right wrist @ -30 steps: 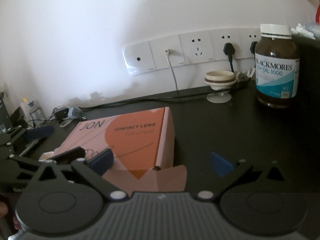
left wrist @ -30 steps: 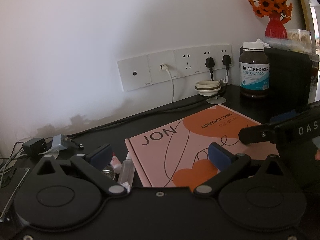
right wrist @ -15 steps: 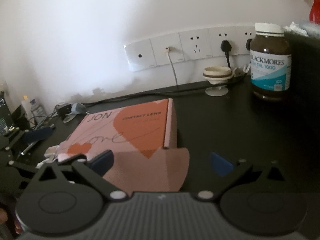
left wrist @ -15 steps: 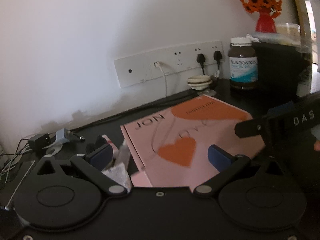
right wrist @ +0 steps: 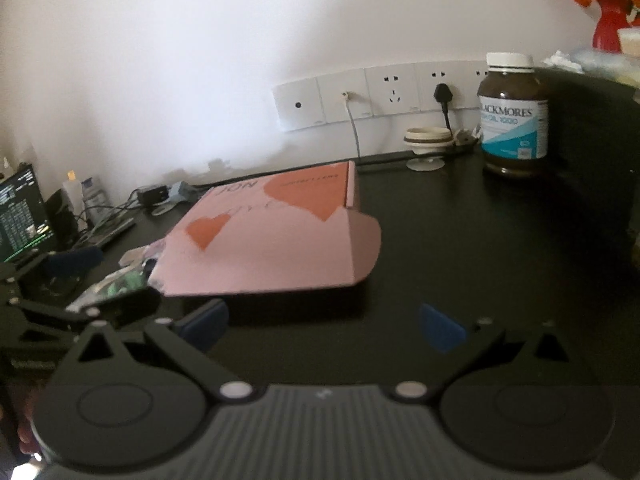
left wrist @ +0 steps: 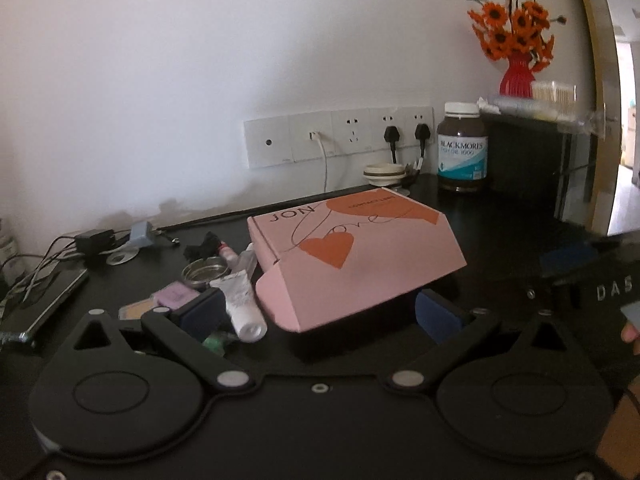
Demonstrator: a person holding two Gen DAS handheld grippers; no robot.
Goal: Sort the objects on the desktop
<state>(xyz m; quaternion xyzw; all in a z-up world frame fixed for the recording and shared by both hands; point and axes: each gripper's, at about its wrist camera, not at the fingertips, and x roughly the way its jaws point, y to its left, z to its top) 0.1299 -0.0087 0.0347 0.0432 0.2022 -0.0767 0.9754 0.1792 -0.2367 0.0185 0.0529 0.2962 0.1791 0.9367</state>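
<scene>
Both fingers [left wrist: 200, 314] spread wide — pink box [left wrist: 352, 264] lid raised, cosmetics [left wrist: 240, 300] beside

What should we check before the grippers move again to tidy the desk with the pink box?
1. Left gripper open: ok.
2. Right gripper open: ok.
3. Pink box has its front edge raised; what holds it up: cannot tell.
4. White tube clear of the box: not ok, it crowds the box's side.
5. Fish oil bottle upright, away from the box: ok.
6. Room inside the box: cannot tell.
</scene>
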